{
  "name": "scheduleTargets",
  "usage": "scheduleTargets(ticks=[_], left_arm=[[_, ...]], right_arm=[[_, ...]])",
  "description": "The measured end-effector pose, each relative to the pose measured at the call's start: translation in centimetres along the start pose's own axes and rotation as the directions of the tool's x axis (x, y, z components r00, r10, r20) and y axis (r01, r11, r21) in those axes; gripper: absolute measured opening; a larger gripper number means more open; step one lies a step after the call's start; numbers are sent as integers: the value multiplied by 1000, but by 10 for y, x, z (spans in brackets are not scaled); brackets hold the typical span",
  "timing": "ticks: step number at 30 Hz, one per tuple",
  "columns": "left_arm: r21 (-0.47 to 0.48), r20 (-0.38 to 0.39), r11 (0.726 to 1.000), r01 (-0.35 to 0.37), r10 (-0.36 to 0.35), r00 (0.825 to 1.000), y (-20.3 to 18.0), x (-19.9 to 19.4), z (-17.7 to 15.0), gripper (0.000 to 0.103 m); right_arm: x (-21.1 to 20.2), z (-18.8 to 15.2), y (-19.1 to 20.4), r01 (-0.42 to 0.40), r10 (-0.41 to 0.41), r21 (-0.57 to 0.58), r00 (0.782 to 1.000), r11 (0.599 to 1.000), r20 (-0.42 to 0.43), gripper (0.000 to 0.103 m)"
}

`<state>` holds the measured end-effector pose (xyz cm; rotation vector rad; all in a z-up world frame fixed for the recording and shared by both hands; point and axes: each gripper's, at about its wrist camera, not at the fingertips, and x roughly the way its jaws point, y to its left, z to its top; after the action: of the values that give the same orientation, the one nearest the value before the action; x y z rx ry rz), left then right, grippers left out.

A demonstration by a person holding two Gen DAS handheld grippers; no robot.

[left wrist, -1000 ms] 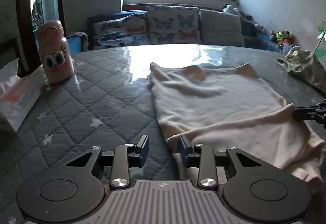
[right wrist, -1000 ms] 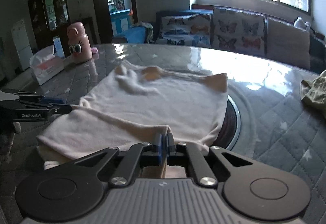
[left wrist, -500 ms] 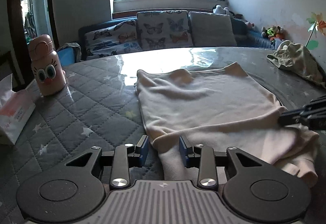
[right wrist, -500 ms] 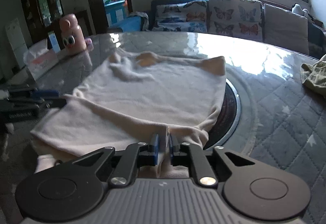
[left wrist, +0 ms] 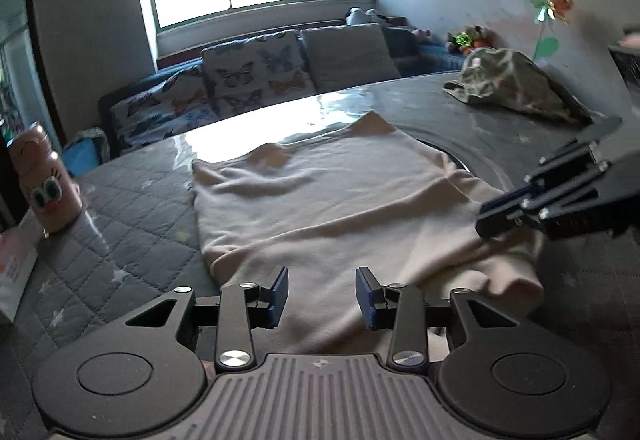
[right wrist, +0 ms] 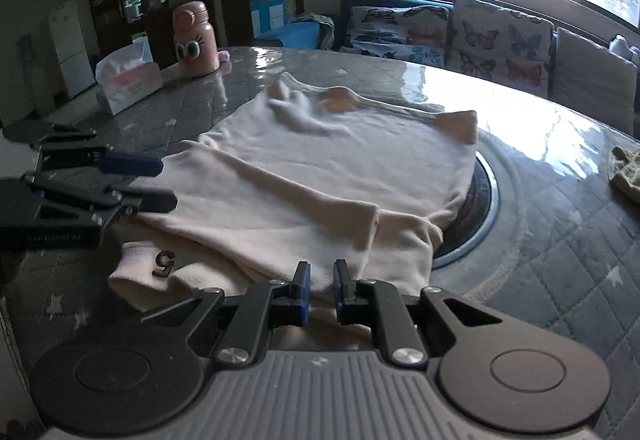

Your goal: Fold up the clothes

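Note:
A cream garment (left wrist: 320,199) (right wrist: 320,167) lies flat on the quilted grey table, its near part folded back over itself. A dark "5" mark (right wrist: 162,264) shows on the lower layer. My left gripper (left wrist: 322,296) hovers over the near hem with its jaws opening; cloth lies under the gap and the pads do not press it. My right gripper (right wrist: 320,290) sits at the opposite hem, its pads a narrow slit apart with no cloth pinched. Each gripper shows in the other's view, the right gripper (left wrist: 496,220) and the left gripper (right wrist: 148,183).
A pink bottle (left wrist: 46,187) (right wrist: 195,39) and a tissue box (right wrist: 128,79) stand at one side. A crumpled green garment (left wrist: 516,83) lies at the far side. A turntable ring (right wrist: 486,195) is set in the table. A sofa (left wrist: 256,71) lies beyond.
My left gripper slid sideways over the near hem and rolled, its jaws a bit wider. My right gripper's pads parted from shut and let the folded edge go.

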<state>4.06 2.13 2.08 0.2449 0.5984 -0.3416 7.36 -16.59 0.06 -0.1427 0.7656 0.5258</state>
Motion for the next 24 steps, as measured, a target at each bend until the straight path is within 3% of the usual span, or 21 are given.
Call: scheduleTargets(ticks=[7,13,14,16,24], left_arm=[[33,-17,999,18,-17,1000,-11,4,-2,42],[117,20,993,30,-32,999,-7,-30,-9,47],[135,16,990,32,-35,999,-7,-34,-12,47],[173,6,984,39,-41,999,-9,-40,-19,47],[401,20,915,49,-63,998,-43,-42,-47,47]], right_arm=[[0,-5,0,2,-2,-5,1000,1000,-5,16],[-15,-4,-2,-1,2,-19,1000,1000,10,21],[-18,-4,-2,-2,2,-23,1000,1000,12,23],[-22,-6,-2,-7,7,-26,1000,1000,10,37],[-34,-19,3,-7,6,-90,1000,996,-12,43]])
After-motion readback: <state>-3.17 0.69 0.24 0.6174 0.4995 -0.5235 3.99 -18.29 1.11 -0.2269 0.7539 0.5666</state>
